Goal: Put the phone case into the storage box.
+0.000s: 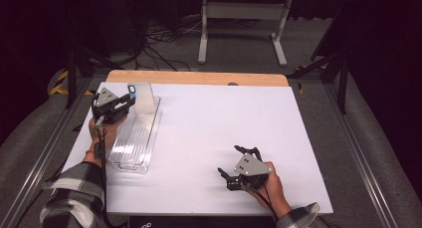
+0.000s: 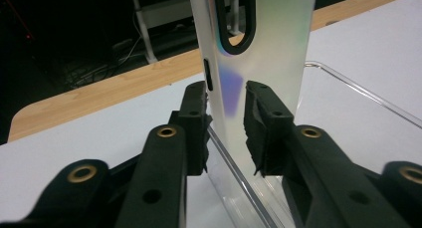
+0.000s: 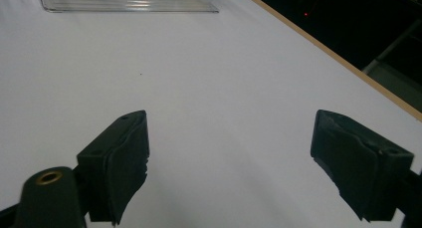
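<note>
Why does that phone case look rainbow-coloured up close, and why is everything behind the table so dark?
In the left gripper view, the glossy phone case between the left claw catches light, giving a purple-green sheen; the near claw arms look soft. In the high view, light falls on the white table alone, so the floor behind sinks into shadow. In the right gripper view, the clear tray glints.

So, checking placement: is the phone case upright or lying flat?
Upright: the phone case stands on end in the tray, between the left gripper pads.
</note>
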